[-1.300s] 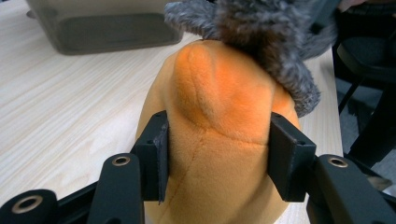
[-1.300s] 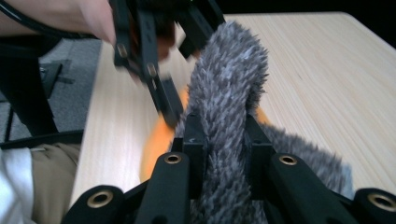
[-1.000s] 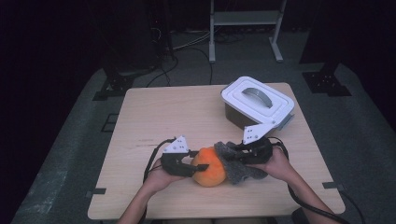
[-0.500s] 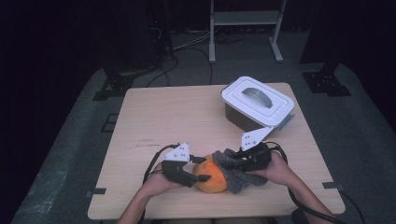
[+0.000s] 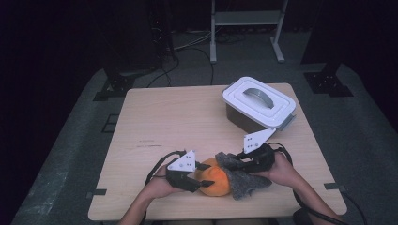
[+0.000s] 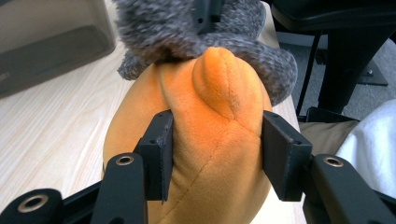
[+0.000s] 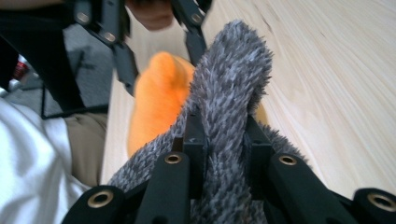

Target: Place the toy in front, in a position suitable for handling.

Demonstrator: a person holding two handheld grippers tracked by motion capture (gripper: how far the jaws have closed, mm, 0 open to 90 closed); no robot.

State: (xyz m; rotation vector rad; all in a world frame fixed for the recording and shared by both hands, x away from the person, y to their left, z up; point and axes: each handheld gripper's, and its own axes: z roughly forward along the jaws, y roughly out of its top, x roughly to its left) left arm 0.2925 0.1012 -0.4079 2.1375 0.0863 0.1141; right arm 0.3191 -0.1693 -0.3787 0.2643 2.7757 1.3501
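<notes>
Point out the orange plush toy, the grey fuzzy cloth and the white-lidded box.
orange plush toy (image 6: 210,154): left gripper view, the stitched middle of its body between the jaws.
grey fuzzy cloth (image 7: 229,84): right gripper view, its raised fold.
white-lidded box (image 5: 277,107): high view, the lid's right part.

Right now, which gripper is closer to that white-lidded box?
Right. The right gripper, clamped on the grey fuzzy cover, sits just in front of the box; the left gripper squeezes the orange plush farther away.

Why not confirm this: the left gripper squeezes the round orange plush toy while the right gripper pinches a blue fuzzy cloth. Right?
Not quite: the fuzzy cloth is grey, as the right gripper view shows. The left gripper does squeeze the round orange plush toy, and the right gripper pinches the cloth.
</notes>
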